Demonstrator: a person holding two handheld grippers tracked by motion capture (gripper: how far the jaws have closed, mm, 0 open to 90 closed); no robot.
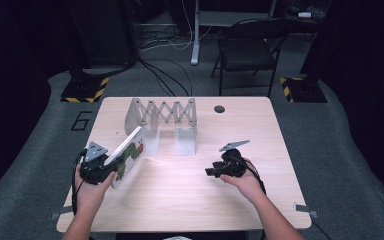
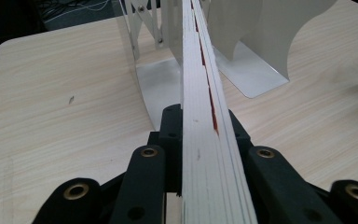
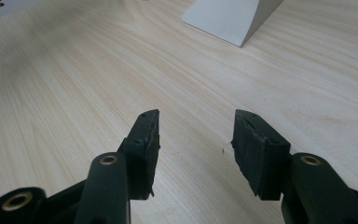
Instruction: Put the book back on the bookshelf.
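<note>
In the high view, the person's forearms come in from the bottom edge, each hand carrying a gripper over the light wooden table (image 1: 180,200). The left gripper (image 1: 111,167) sits near the table's left front and is clamped on the lower end of a thin picture book (image 1: 129,155), which slants up and away toward the white accordion-style book rack (image 1: 165,117) standing at the back middle of the table. The book's cover shows green and red shapes on white. The book's far end is close to the rack's left end; whether it touches cannot be told here. The right gripper (image 1: 209,171) hovers at the right of the table's middle, well apart from the book and the rack, holding nothing. Behind the table a folding chair (image 1: 247,50) stands on the grey floor.

In the left gripper view, the two black jaws press against both faces of the book (image 2: 200,116), seen edge-on with its stacked white pages and a red streak. It runs straight ahead between upright dividers of the rack (image 2: 256,42), whose flat base plates rest on the table (image 2: 65,102).

In the right gripper view, the right gripper (image 3: 196,135) has its jaws spread wide with bare wood grain of the table (image 3: 121,70) between them. A corner of the rack's base (image 3: 233,18) lies ahead.
</note>
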